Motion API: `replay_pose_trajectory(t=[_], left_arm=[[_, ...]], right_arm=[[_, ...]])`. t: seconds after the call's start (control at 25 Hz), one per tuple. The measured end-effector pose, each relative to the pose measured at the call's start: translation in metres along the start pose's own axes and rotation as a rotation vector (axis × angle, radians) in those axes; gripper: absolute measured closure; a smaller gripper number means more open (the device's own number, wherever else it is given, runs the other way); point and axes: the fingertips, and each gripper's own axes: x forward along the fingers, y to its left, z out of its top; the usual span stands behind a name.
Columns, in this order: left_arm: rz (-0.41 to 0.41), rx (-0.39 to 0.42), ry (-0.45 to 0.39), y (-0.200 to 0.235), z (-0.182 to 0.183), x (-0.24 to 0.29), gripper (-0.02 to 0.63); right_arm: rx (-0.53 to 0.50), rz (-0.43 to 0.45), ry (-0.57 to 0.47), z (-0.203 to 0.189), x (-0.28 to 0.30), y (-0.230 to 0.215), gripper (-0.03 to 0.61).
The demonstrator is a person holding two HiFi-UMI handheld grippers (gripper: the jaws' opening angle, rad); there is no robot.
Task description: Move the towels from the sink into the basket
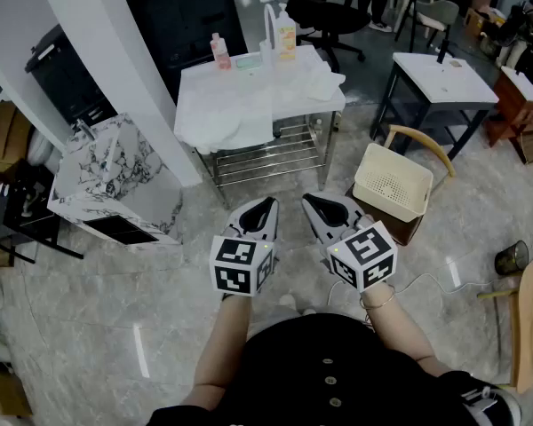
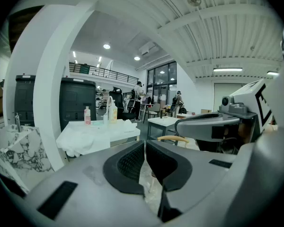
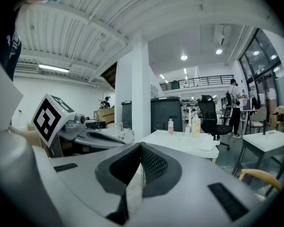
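White towels (image 1: 224, 118) are heaped on the sink (image 1: 293, 65) up ahead, and one looks like it's drooping over the front edge, hard to say. The cream basket (image 1: 392, 183) sits off to the sink's right. The left gripper (image 1: 267, 203) and right gripper (image 1: 310, 200) are both clenched on nothing, well short of the sink.

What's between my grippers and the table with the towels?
Only bare floor lies between the left gripper, the right gripper and the table, as the head view shows.
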Motion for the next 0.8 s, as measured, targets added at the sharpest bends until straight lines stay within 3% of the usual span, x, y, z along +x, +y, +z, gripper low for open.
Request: replay_pose_trajectory(t=[0.52,0.8], left_arm=[[-0.018,-0.001,0.071,0.042,-0.010,0.040,0.592],[-0.057,-0.028,0.004,0.053,0.004,0.050,0.591]], right_arm=[[0.062,0.004,0.040,-0.016,0.049,-0.018,0.577],[0.076,0.003,-0.006,-0.007,0.065,-0.025,0.577]])
